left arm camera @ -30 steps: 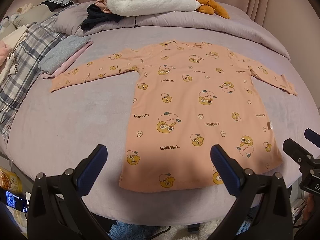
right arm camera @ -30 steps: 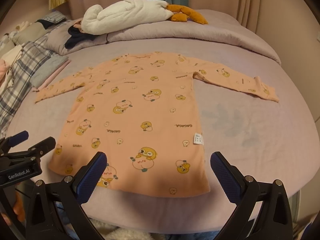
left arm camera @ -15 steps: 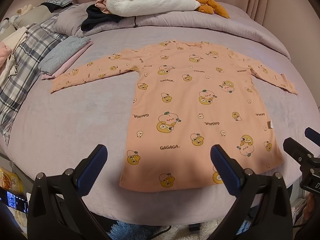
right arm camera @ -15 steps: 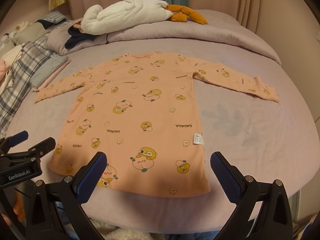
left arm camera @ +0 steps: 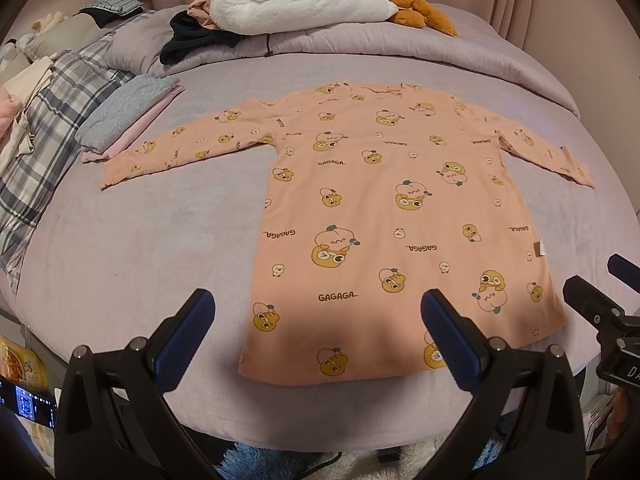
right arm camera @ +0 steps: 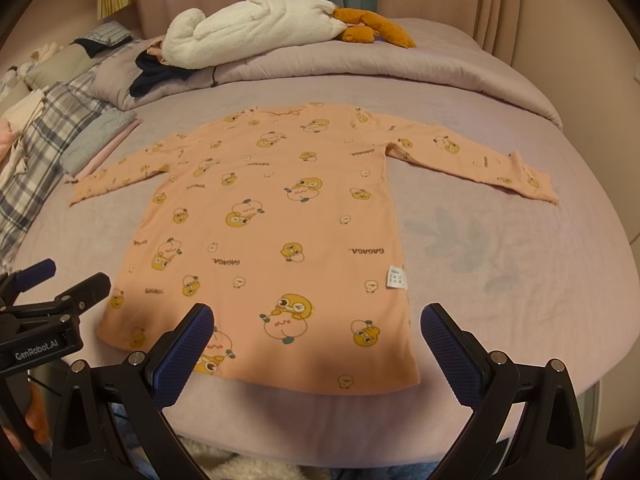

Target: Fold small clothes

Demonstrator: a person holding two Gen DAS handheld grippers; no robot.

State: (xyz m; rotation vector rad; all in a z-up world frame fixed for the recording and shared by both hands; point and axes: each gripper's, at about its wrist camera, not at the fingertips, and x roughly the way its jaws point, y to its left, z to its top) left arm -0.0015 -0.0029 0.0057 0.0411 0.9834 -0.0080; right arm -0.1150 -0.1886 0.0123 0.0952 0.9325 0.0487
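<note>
- Nightshirt [left arm camera: 400, 216] in peach knit, printed with small cartoon figures, lies flat on the lilac bed [left arm camera: 132, 248], hem nearest, sleeves spread left and right, likely smoothed ready for a first fold.
- Left gripper [left arm camera: 316, 328] hovers at the hem's left part, fingers [left arm camera: 184, 336] wide apart, holding nothing.
- Right gripper [right arm camera: 316, 340] hovers over the right hem, its ribbed blue fingers [right arm camera: 452, 356] likewise apart.
- Folded clothes [left arm camera: 120, 120] sit stacked far left.

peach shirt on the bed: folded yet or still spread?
Spread. The peach shirt lies flat on the bed, both sleeves out sideways, hem unfolded. Both grippers are open above the hem, touching nothing.
</note>
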